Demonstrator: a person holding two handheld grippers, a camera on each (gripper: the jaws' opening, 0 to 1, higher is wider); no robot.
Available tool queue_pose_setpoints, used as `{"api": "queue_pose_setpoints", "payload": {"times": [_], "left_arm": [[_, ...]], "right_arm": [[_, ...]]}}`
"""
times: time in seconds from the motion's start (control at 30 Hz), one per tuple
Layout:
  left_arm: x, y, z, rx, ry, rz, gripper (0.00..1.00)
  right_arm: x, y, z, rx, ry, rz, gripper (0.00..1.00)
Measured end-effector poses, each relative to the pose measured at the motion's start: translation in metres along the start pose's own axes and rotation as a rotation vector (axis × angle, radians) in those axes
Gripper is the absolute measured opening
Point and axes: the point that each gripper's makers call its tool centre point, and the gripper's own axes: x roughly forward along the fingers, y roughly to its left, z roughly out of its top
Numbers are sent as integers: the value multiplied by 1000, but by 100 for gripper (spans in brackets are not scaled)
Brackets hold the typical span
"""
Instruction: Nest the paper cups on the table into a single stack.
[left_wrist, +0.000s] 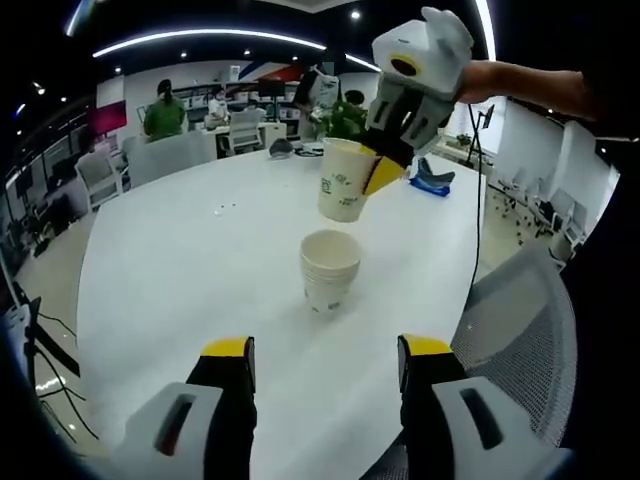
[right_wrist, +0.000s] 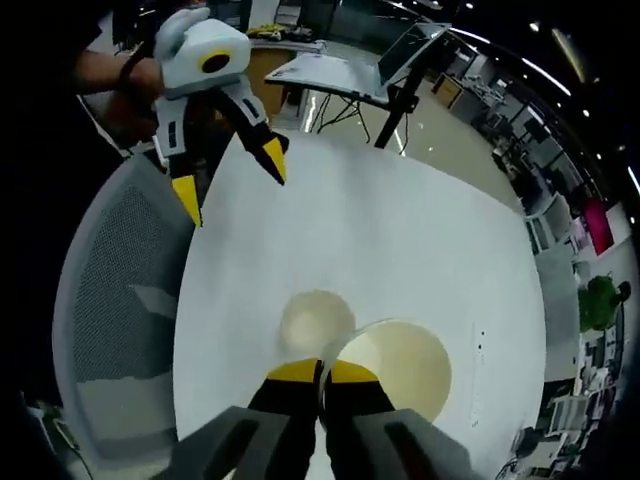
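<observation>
One paper cup (left_wrist: 343, 181) hangs in my right gripper (left_wrist: 392, 157), the jaws pinched on its rim, the wall between them. It is in the air just above the stack of cups (left_wrist: 329, 270), a little to the right and far side of it, and not touching. The stack stands on the white round table (left_wrist: 180, 260), near the mesh chair (left_wrist: 520, 340). My left gripper (left_wrist: 325, 360) hovers with its jaws wide and nothing between them. In the right gripper view the held cup's mouth (right_wrist: 395, 368) sits beside the stack's mouth (right_wrist: 314, 322). I think I must bring the cup over the stack, keep it upright, then lower it slowly. A tilted cup could catch the rim and tip the stack.
</observation>
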Motion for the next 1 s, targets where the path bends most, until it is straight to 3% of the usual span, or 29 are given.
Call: {"api": "queue_pose_setpoints", "payload": {"times": [0.13,0.53,1.0], "left_arm": [[1,0,-1,-1,3,-2,56],[-2,1,-4,-7,7,4,56],[-5,6,-9,-17,12,15,56]], "right_arm": [[0,10,15,-29,-13,23,0],[12,24,34,-48,-27,62,0],[40,30,22,-49,14,95,0]]}}
